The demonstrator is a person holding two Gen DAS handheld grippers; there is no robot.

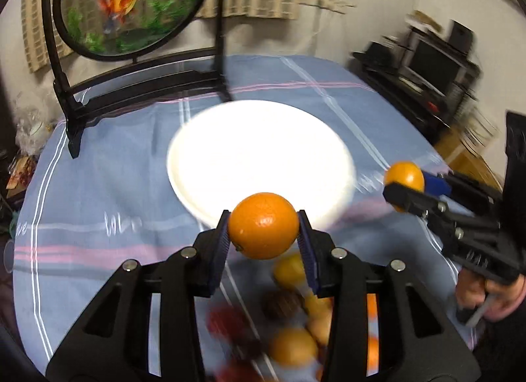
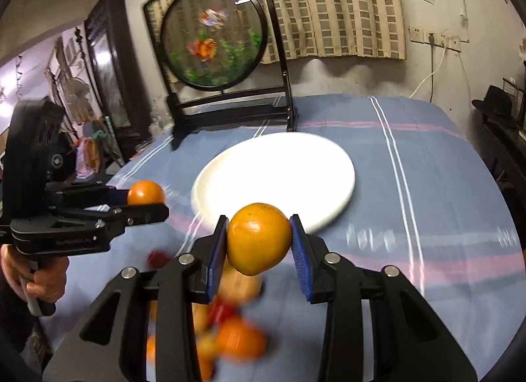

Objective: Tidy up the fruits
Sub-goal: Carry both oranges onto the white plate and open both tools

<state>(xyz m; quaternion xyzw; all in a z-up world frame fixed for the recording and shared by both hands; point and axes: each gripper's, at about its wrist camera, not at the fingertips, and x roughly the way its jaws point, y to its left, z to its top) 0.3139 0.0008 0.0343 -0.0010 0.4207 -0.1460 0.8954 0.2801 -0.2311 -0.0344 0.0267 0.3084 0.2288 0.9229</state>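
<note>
The left gripper (image 1: 263, 234) pinches an orange (image 1: 263, 224) between its jaws, above the tabletop (image 1: 98, 191) near the white plate (image 1: 259, 155). The right gripper (image 2: 259, 243) pinches a second orange (image 2: 258, 238). Only the right view shows wall sockets (image 2: 434, 40); only the left shows a shelf (image 1: 424, 66). Loose fruit (image 2: 236, 332) lies blurred below.

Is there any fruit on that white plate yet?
No, the white plate lies bare, while each orange is held in tongs above the tablecloth.
</note>
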